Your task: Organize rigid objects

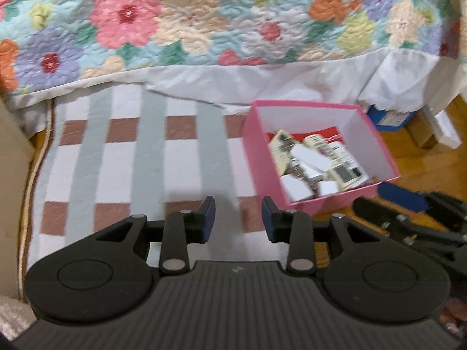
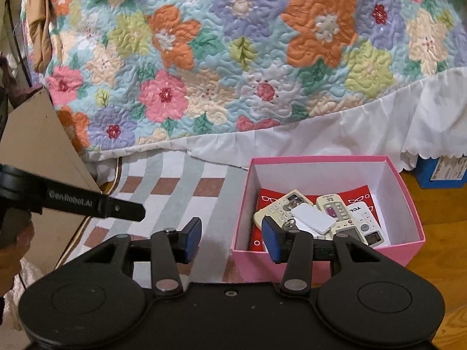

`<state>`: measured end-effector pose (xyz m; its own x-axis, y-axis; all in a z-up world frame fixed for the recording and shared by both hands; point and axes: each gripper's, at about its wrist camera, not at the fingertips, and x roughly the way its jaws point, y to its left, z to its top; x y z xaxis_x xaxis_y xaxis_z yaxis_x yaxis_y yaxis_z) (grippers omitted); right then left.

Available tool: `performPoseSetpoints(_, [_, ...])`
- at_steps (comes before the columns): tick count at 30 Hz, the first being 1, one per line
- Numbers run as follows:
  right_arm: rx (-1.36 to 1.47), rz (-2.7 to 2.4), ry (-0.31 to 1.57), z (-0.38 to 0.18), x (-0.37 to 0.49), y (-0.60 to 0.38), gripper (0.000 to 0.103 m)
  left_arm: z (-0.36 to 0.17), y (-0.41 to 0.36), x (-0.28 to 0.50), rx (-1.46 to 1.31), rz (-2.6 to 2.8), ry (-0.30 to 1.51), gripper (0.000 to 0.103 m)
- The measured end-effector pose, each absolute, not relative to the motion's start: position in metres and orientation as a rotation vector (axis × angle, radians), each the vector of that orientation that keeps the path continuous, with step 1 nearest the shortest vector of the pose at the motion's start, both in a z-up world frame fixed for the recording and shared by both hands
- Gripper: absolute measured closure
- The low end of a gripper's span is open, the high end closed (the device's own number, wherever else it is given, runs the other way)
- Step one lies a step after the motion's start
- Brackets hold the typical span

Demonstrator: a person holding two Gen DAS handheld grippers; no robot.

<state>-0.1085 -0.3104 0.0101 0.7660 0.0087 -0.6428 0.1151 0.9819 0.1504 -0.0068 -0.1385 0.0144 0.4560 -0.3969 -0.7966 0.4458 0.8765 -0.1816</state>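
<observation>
A pink box (image 1: pixel 262 143) (image 2: pixel 242 213) with white inner walls stands on the floor at the edge of a checked mat. Inside lie several cream remote controls (image 2: pixel 277 205), a flat white rectangular piece (image 2: pixel 313 218), small white blocks (image 1: pixel 297 188) and a red sheet (image 2: pixel 360 192). My left gripper (image 1: pixel 238 221) hangs open over the mat, left of the box, with nothing between its blue pads. My right gripper (image 2: pixel 232 240) is open too, straddling the box's near left corner, and holds nothing. The left tool shows as a black bar (image 2: pixel 96 202) in the right wrist view.
A checked mat (image 1: pixel 151 157) (image 2: pixel 175 186) in white, grey and brown covers the floor by a bed with a flowered quilt (image 1: pixel 189 23) (image 2: pixel 248 58) and white skirt. A cardboard panel (image 2: pixel 38 145) stands at left. A blue box (image 2: pixel 440 173) sits on wooden floor at right.
</observation>
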Motion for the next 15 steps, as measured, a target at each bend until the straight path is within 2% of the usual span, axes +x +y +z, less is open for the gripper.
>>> performPoseSetpoints(4, [0.181, -0.067, 0.709, 0.012, -0.107, -0.303, 0.049, 0.005, -0.132, -0.009, 0.08, -0.475, 0.987, 0.064])
performPoseSetpoints(15, [0.144, -0.093, 0.738, 0.01, -0.105, -0.294, 0.044, -0.009, -0.123, -0.006, 0.107, -0.425, 1.014, 0.059])
